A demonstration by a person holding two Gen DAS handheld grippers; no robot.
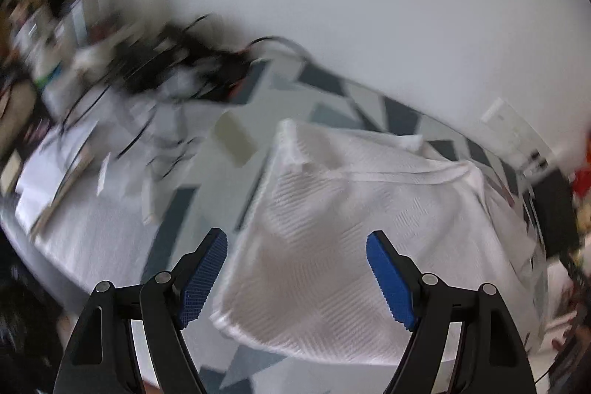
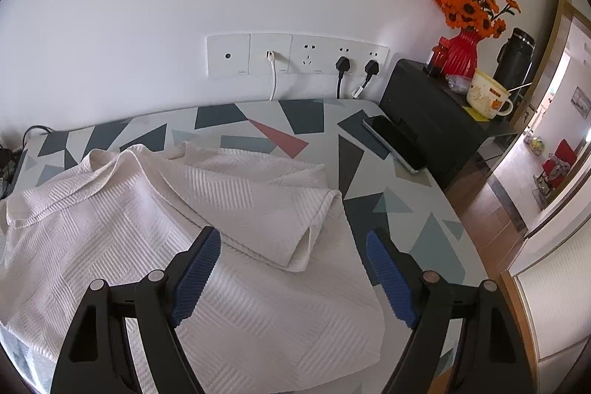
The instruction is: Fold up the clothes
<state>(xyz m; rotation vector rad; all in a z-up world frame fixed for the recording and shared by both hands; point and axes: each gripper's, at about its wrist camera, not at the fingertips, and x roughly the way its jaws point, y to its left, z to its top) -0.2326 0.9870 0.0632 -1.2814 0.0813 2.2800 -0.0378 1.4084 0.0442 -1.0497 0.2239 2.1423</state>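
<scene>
A white textured garment [image 2: 229, 246] is seen spread on the patterned table [image 2: 399, 209], one sleeve [image 2: 280, 205] already laid back across the body. Both tools are held above it with nothing between the pads — the left gripper [image 1: 296, 277] spread wide near the cloth's left edge, the right gripper [image 2: 293, 276] equally spread over the folded sleeve's cuff. The next fold is best made, it is judged, by pinching matching edges on both sides and carrying them over evenly. The left view is smeared by blur — the far clutter cannot be identified, and the garment's near hem is cut off.
</scene>
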